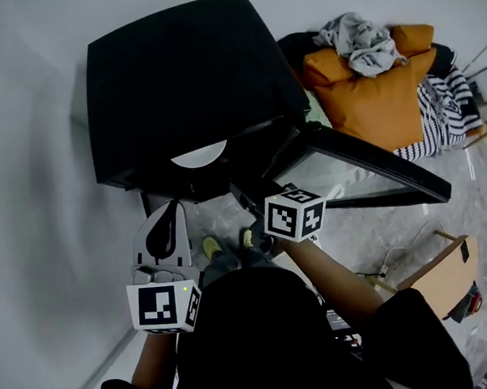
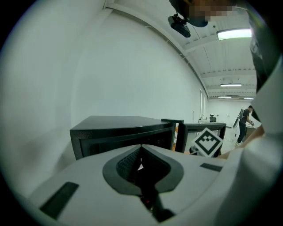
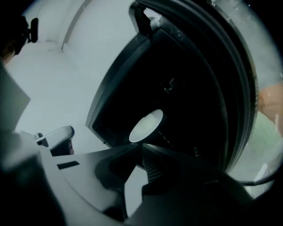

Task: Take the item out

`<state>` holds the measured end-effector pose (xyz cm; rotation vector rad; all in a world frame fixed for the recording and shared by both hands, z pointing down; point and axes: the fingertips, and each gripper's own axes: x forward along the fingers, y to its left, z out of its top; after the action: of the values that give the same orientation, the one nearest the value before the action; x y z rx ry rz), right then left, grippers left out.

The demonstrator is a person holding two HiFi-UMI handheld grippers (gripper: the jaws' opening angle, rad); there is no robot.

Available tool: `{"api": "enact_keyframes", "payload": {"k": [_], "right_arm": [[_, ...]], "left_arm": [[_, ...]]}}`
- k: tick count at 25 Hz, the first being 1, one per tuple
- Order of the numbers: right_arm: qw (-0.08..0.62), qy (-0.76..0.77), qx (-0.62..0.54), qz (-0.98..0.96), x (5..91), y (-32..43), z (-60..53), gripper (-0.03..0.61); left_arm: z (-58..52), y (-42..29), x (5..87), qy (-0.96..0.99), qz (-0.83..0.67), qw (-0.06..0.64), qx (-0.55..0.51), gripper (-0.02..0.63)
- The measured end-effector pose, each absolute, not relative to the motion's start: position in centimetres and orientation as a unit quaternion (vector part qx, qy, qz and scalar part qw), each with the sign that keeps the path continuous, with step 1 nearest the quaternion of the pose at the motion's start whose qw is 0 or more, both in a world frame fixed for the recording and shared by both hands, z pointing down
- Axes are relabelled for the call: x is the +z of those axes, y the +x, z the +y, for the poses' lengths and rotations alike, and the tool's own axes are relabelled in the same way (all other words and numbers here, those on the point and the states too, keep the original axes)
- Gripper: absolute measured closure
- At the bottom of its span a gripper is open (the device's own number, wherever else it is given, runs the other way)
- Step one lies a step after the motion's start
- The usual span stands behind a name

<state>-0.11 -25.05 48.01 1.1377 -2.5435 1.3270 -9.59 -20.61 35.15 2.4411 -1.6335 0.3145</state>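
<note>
the plate point(image 3: 146, 126) lies flat inside the open oven point(image 1: 175, 69), straight ahead of the right tool point(image 3: 141, 145), which is nearer than the left tool point(image 1: 174, 210); both have jaws together, holding nothing

The person wore a black short-sleeved top point(image 1: 263, 339) and yellow-green shoes point(image 1: 212, 248). The left tongs point(image 1: 173, 206) and right tongs point(image 3: 141, 148) had pale grey shells with dark ribbed pads. Each bore a white cube printed with black square markers, the left cube point(image 1: 164, 307) beside a small green light point(image 1: 185, 288), the right cube point(image 1: 294, 215) plain.
</note>
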Motion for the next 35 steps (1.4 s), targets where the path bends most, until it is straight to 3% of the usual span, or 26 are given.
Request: {"api": "enact_keyframes", "payload": {"k": [12,18,23,35], "right_arm": [[-0.070,0.325,0.572,-0.750,50.9,-4.5,-30.5,0.409],[-0.080,0.298,0.623,-0.719,52.0,-6.1,-31.9,0.411],[-0.126,0.277,0.641,-0.704,51.4,-6.5,-32.0,0.508],[-0.120,0.282,0.639,-0.705,51.3,-6.3,-31.9,0.515]], "left_arm": [[-21.8,-14.5,34.1,0.809,-0.577,0.074,0.087,0.605],[-22.4,-15.9,33.6,0.805,-0.585,0.072,0.075,0.605],[-22.3,-16.8,33.6,0.802,-0.588,0.074,0.072,0.606],[-22.3,-16.6,33.3,0.807,-0.581,0.069,0.078,0.604]]}}
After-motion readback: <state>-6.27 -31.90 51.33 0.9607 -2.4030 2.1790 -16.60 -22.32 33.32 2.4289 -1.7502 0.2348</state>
